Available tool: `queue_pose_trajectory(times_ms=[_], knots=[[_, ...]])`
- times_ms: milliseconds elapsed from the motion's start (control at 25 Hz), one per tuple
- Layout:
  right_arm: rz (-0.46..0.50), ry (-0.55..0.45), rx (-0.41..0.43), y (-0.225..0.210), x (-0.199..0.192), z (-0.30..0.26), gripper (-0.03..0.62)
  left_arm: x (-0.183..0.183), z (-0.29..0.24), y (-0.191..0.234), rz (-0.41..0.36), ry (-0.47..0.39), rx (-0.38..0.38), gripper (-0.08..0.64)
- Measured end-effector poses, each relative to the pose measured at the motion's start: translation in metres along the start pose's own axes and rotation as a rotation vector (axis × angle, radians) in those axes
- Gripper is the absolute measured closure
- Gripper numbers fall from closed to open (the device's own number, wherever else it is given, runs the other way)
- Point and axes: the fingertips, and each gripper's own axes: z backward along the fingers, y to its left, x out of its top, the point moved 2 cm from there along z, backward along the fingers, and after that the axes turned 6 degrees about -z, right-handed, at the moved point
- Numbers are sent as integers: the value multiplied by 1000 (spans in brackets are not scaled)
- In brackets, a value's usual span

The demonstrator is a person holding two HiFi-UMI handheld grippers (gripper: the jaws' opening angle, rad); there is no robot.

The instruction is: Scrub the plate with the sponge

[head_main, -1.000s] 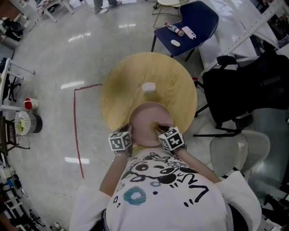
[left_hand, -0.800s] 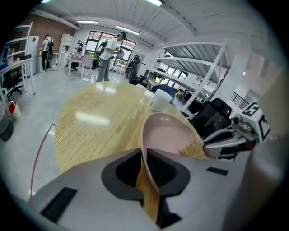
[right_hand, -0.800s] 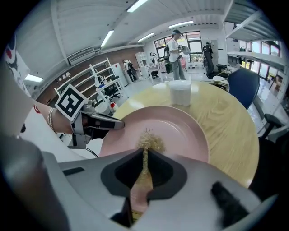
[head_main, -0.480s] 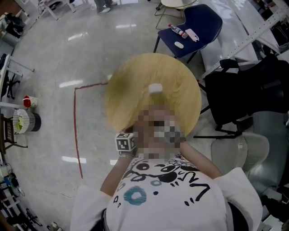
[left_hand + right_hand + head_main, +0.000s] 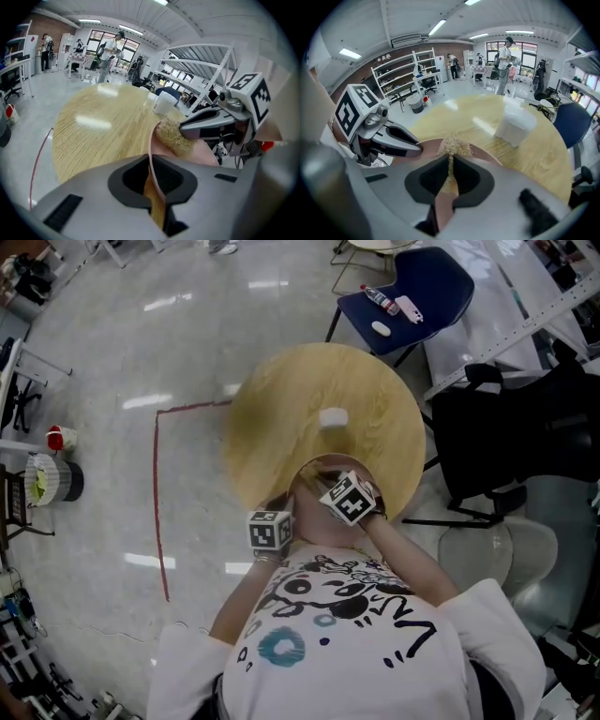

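Scrubbing looks under way (finish unclear): left gripper [image 5: 157, 187] fingers clamp the plate [image 5: 206, 153] rim, right gripper [image 5: 449, 173] fingers pinch the sponge [image 5: 453, 146] against it.

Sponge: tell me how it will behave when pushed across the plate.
The sponge looks coarse and fibrous, so it probably squashes easily; the right gripper has it pinched thin between its jaws. Its frayed fibres suggest it is light and grips rather than slides. The plate, held only at its rim by the left gripper, may tilt under a hard push.
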Motion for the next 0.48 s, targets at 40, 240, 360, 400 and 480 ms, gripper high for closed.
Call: queue_pose_trajectory(times_ms=[40, 240, 360, 400, 480], knots=[[-16, -8, -18, -6, -1, 1, 546, -1, 0, 1, 0, -6, 9, 529], [-95, -16, -103, -35, -16, 16, 546, 2, 1, 2, 16, -29, 48, 532], [-130, -6, -139, -46, -32, 28, 546, 1, 1, 3, 23, -36, 55, 534], [-138, 3, -148, -47, -39, 32, 546, 1, 1, 3, 24, -37, 60, 534], [-156, 21, -155, -47, -51, 39, 546, 2, 0, 4, 38, -40, 71, 534]])
